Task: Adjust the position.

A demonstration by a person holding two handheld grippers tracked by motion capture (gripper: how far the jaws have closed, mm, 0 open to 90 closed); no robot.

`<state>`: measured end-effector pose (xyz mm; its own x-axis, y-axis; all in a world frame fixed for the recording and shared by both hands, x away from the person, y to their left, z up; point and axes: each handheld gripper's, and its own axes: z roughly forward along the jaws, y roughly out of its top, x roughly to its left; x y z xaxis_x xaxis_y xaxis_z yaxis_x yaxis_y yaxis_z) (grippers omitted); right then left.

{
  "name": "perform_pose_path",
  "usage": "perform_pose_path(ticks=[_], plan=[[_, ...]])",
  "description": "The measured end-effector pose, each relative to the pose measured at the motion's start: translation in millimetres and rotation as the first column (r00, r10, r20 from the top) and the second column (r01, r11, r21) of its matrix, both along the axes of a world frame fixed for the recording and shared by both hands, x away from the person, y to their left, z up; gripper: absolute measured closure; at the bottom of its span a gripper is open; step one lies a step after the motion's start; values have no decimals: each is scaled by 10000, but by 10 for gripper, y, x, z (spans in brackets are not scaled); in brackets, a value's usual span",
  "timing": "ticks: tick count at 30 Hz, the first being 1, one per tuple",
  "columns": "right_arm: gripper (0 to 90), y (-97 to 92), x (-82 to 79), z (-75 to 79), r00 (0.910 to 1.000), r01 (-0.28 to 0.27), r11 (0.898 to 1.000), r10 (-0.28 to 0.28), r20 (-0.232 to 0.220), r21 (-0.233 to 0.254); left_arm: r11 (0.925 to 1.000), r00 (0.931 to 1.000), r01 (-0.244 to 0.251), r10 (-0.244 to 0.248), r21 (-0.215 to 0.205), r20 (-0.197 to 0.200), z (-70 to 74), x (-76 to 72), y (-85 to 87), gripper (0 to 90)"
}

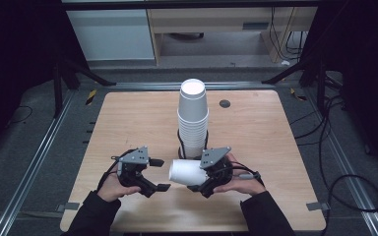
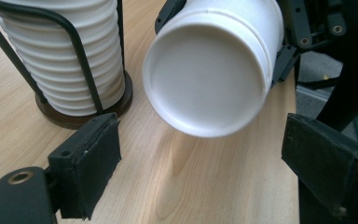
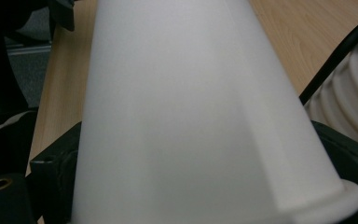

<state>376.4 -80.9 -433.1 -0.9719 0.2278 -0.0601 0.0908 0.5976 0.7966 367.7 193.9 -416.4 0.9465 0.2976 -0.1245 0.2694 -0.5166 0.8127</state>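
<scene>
A single white paper cup [image 1: 186, 172] lies sideways above the wooden table [image 1: 128, 123], its base [image 2: 207, 74] turned toward my left gripper. My right gripper [image 1: 197, 176] is shut on it near the rim, and the cup wall [image 3: 191, 116] runs up between its jaws. My left gripper [image 1: 161, 174] is open; its pads [image 2: 91, 163] stand wide apart just short of the cup's base and do not touch it. Just behind the held cup stands a tall stack of white cups [image 1: 193, 118] in a black wire holder [image 2: 84, 116].
A small dark round plug [image 1: 225, 103] sits in the tabletop behind the stack. Metal rails [image 1: 39, 152] run along both sides of the table, and cables [image 1: 344, 187] lie on the floor to the right. Pale cabinets [image 1: 113, 34] stand beyond the far edge.
</scene>
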Motion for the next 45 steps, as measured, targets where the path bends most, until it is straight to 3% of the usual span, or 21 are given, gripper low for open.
perform_pose_path(ticks=[7,13,19,45], plan=[[70,143,-33,-64,9993,-368,9972,372,45,-651,9985,9997,256,-257,488,3,-42,-22,-67,106],[70,281,-51,-81,9975,-679,9937,693,127,-887,9934,9986,509,-519,1027,68,-88,-40,-139,108],[70,402,-80,-111,9958,-899,9903,915,101,-1055,9899,9981,615,-620,1279,-8,-110,-50,-168,133],[48,404,-62,-131,9944,-1055,9904,1060,12,-888,9893,9958,913,-907,1137,-112,-97,-56,-144,211]])
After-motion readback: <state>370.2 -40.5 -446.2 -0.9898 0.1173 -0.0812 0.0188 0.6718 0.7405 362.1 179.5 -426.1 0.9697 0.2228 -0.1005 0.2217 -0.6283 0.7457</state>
